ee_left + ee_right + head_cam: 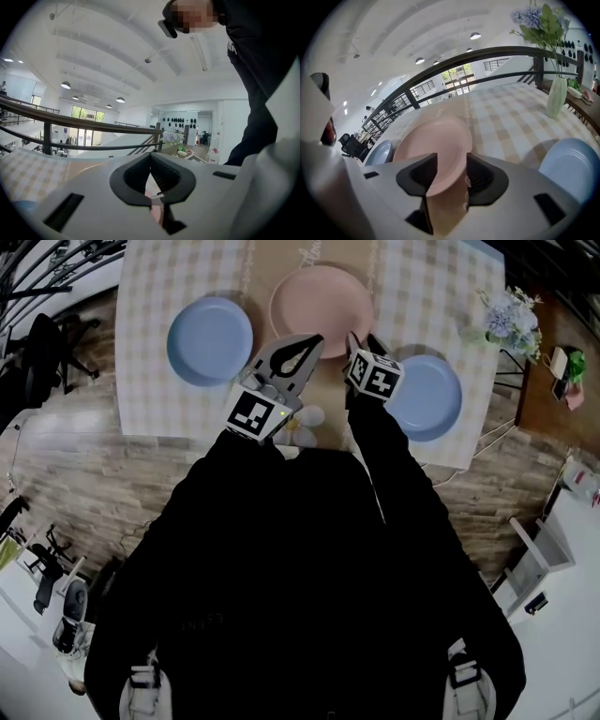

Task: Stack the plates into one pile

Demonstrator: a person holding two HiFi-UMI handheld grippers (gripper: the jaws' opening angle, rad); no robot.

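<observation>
The table (159, 409) with its checked cloth lies in front of both grippers, and the pink plate (321, 296) sits right in front of the right gripper (451, 165), which is wide open with the plate's near edge showing in the gap and nothing squeezed. One blue plate (427, 395) lies on the table just to the right of that gripper, and the other blue plate (209, 340) lies to the left of the left gripper (150, 157). The left gripper is closed with its tips together, holding nothing.
</observation>
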